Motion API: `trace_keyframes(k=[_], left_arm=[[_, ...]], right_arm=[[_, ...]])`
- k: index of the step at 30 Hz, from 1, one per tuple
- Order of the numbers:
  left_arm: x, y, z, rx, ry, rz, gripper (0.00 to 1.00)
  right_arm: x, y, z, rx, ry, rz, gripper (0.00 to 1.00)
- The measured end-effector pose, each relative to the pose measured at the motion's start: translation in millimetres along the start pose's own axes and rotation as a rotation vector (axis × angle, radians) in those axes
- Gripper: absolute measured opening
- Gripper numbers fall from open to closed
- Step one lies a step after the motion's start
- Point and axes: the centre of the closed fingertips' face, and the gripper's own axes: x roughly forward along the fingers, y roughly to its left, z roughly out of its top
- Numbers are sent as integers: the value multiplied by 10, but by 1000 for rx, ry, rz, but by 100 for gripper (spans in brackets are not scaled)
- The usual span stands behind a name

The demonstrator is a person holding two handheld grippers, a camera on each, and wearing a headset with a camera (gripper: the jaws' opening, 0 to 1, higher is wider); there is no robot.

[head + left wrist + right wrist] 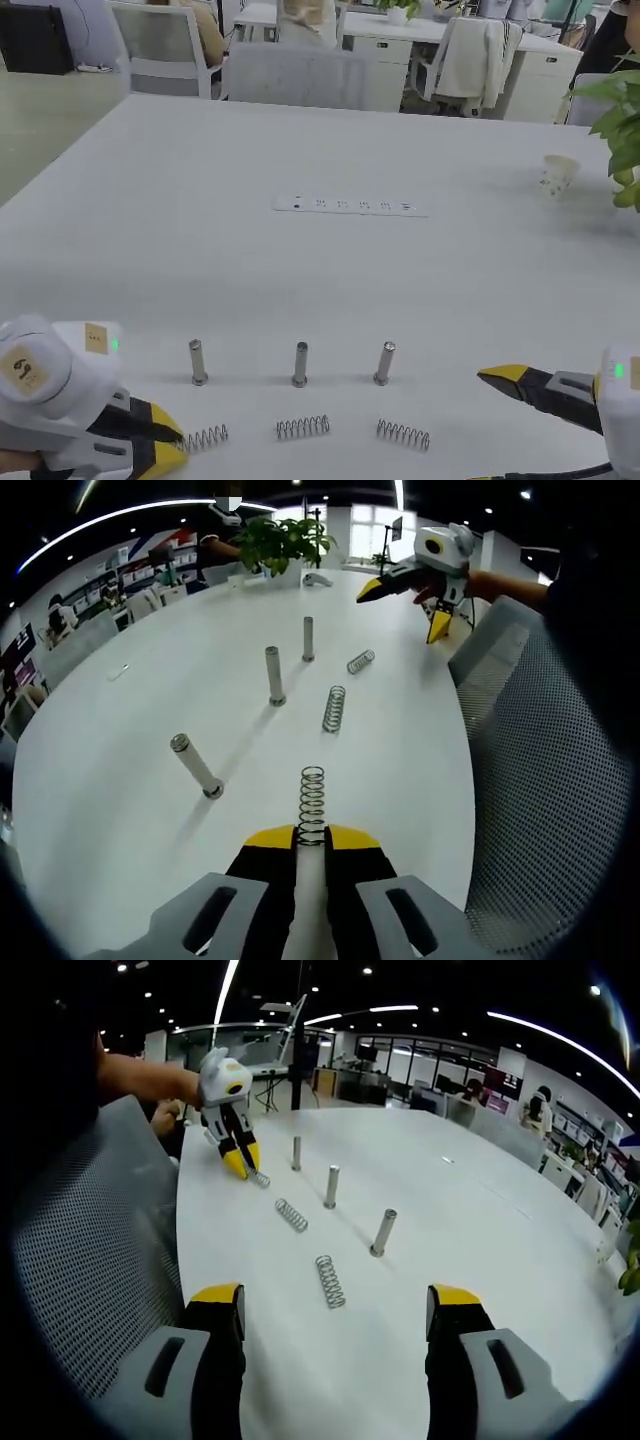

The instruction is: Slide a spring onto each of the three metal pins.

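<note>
At table's (300,150) near edge: left tongs (312,832) narrow on spring (312,795); right tongs (335,1290) wide

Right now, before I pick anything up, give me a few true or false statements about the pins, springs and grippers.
1. The middle pin stands upright with nothing on it. True.
2. The right gripper has its jaws shut. False: they stand wide open.
3. The left gripper pinches one end of the left spring. True.
4. The paper cup sits beside the middle pin. False: it is far off, near the right edge of the table.
</note>
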Motion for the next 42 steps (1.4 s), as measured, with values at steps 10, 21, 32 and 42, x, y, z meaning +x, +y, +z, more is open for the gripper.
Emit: trace_keyframes(k=[10,21,32,42], left_arm=[[-85,-132,166,28,-44,-2,2],[-95,-206,310,49,-106,-12,2],[-112,-281,448,84,-152,-19,2],[-143,-354,531,106,-185,-29,2]], right_arm=[[12,34,35,-10,-3,12,73],[43,92,104,-9,-8,42,68],[154,236,263,-33,-13,112,57],[272,451,418,-68,-13,208,45]])
